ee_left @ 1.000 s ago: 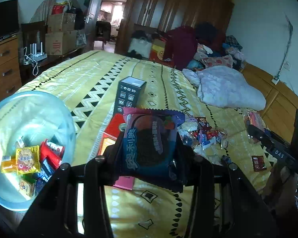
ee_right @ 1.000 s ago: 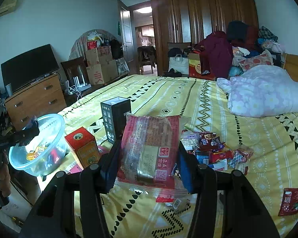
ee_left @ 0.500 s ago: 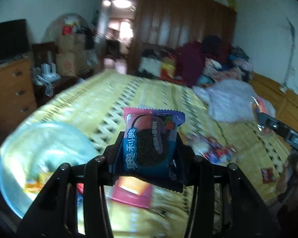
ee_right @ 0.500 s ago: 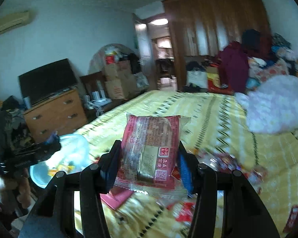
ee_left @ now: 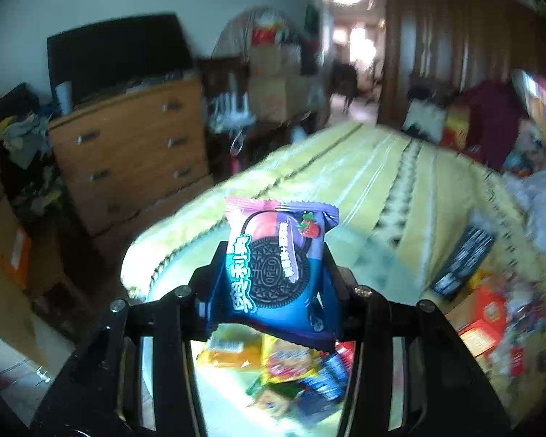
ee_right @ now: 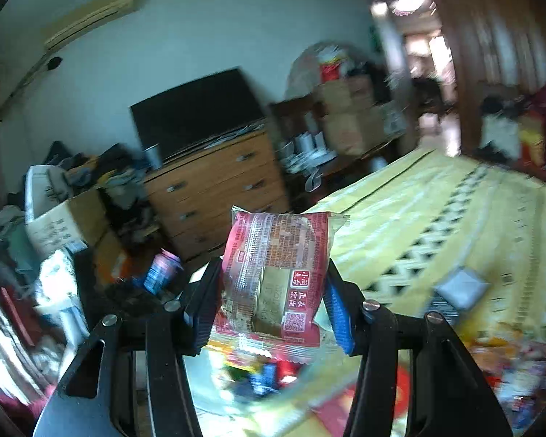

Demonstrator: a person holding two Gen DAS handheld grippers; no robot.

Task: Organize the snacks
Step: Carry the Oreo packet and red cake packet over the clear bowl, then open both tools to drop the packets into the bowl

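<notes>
Left gripper (ee_left: pixel 275 284) pinches an Oreo pack (ee_left: pixel 278 273) upright between its fingers, over the clear bowl (ee_left: pixel 364 255) at the bed's (ee_left: pixel 393 167) corner. Bowl already holds several snack packets (ee_left: pixel 291 360).

Right gripper (ee_right: pixel 269 302) clamps a red pastry packet (ee_right: pixel 276 273), back label facing the camera, also above the bowl (ee_right: pixel 309 382), whose contents show blurred beneath.

A black box (ee_left: pixel 462 262) and an orange box (ee_left: pixel 480 320) lie on the yellow bedspread beside the bowl. Dresser (ee_right: pixel 218 189) and TV (ee_right: pixel 196 109) behind.
</notes>
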